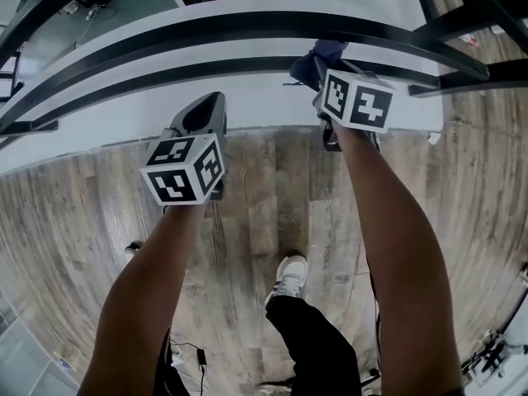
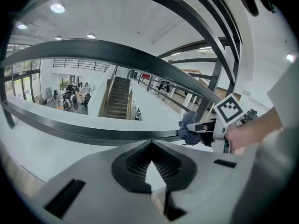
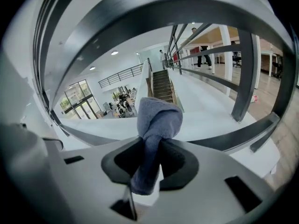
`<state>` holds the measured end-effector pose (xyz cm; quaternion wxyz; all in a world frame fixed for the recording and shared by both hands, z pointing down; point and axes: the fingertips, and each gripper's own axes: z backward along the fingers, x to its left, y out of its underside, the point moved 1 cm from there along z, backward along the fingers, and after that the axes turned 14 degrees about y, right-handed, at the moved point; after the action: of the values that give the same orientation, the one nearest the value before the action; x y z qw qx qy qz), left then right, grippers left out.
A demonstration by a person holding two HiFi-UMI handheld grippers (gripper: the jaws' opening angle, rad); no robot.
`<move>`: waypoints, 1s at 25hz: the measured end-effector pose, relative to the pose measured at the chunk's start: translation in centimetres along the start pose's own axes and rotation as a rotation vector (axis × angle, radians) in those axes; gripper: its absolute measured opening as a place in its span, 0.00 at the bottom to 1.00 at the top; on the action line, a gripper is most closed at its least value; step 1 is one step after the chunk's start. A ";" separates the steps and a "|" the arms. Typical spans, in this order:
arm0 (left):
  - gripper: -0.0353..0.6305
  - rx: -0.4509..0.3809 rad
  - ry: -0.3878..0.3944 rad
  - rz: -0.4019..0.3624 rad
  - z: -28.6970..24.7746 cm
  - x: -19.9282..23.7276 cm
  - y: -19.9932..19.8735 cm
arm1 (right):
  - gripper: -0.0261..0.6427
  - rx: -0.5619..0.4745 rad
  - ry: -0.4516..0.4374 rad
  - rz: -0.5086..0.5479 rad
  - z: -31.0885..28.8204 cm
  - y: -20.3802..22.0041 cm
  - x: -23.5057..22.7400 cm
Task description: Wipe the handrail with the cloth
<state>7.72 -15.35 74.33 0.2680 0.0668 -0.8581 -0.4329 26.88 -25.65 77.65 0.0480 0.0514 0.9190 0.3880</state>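
The right gripper [image 3: 149,146] pinches the cloth [image 3: 159,118], its wad seemingly against the handrail's lower bar [image 2: 93,130], so a good wipe means pressing firmly and following the curve, with the left gripper [image 2: 150,143], jaws together on nothing, well aside.

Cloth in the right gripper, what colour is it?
Plain greyish blue, no pattern; the cloth shows best in the right gripper view.
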 end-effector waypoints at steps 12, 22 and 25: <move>0.05 0.058 0.101 -0.113 -7.4 -9.5 -0.2 | 0.18 -0.005 0.092 -0.006 0.9 -0.5 -14.5; 0.05 0.095 0.144 -0.125 -10.7 -14.2 0.7 | 0.18 -0.039 0.185 -0.059 1.3 -1.2 -23.3; 0.05 0.111 0.162 -0.140 -11.3 -15.4 1.2 | 0.18 -0.039 0.203 -0.083 1.4 -1.2 -25.2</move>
<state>26.79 -17.31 74.51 0.3016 0.1760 -0.8495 -0.3955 51.99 -28.83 77.03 -0.0283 -0.0273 0.9128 0.4065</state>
